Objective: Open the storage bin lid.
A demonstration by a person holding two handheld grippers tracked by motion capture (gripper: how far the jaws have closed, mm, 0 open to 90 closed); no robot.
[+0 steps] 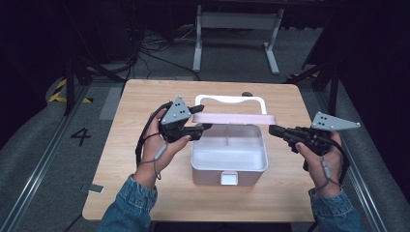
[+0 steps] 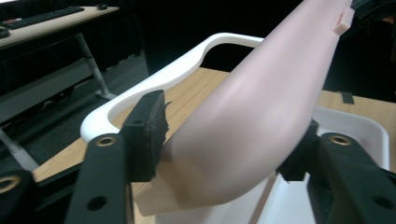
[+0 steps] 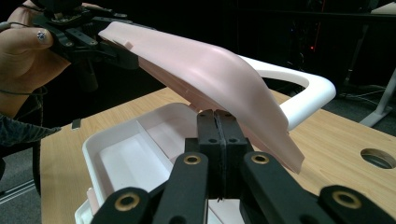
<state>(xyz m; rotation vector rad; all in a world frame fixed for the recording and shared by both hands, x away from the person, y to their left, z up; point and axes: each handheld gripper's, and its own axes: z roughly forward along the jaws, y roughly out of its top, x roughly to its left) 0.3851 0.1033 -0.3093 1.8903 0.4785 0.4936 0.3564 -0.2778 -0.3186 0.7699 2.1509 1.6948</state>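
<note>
Two grippers work a white plastic box (image 1: 228, 166) at frame centre: the left gripper (image 1: 204, 126) clamps the pink hinged lid (image 1: 235, 118) at its corner, propping it open, while the right gripper (image 1: 271, 129) waits pinched shut, empty, beside the rim.

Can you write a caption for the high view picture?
Left gripper holds the pink lid up over the open white box.

Even overhead light brightens the table (image 1: 145, 193) against dark surroundings; both gripper views blur close up.
</note>
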